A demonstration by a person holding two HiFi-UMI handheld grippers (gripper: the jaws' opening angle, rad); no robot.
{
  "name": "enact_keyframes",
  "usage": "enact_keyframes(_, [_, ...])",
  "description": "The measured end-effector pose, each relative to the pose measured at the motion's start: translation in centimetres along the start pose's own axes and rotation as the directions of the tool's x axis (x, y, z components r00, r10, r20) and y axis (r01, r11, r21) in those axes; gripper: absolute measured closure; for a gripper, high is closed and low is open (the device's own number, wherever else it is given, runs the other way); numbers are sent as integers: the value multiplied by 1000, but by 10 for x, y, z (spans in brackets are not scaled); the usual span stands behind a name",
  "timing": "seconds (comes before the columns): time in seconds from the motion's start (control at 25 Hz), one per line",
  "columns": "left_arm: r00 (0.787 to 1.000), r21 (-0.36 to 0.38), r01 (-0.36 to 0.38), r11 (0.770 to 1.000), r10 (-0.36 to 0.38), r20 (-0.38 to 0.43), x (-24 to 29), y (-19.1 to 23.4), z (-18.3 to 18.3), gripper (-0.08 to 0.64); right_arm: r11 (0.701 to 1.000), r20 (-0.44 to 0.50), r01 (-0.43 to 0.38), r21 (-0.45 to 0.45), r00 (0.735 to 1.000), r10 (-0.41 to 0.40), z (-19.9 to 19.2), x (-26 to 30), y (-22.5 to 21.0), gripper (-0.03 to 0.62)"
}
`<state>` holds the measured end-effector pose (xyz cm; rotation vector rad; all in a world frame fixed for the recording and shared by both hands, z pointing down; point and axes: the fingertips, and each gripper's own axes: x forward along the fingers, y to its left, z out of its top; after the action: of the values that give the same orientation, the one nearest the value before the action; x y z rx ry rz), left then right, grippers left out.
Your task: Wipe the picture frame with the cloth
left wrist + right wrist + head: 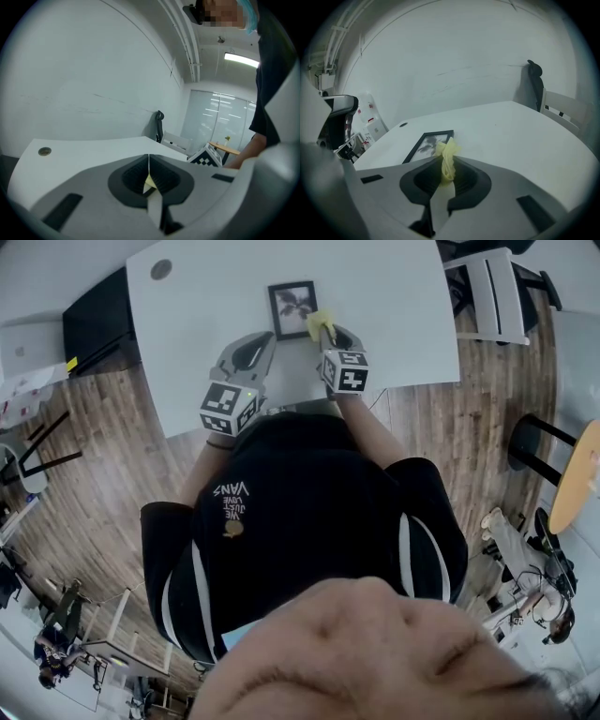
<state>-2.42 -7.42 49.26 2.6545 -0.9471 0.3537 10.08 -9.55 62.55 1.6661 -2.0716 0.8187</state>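
Observation:
A black picture frame [292,308] with a grey plant print lies flat on the white table [394,306], close to the near edge. My right gripper [324,332] is shut on a bunched yellow cloth [320,321], which sits at the frame's lower right corner. In the right gripper view the cloth [448,152] sticks up from between the jaws of the right gripper [448,164], with the frame [426,144] just beyond and to the left. My left gripper [263,339] hovers just below the frame's left side, apart from it. In its own view the left gripper [148,158] is shut and the frame is out of sight.
A round grommet [161,269] is set in the table's far left corner. A white chair [492,292] stands off the table's right side, and a round wooden table [577,474] lies further right. The person's body presses against the near table edge.

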Motion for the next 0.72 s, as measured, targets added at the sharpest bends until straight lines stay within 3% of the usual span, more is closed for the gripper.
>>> enact_keyframes(0.72, [1000, -7, 6, 1000, -6, 2, 11, 0, 1, 543, 999, 6, 36, 23, 999, -36, 3, -5, -23, 545])
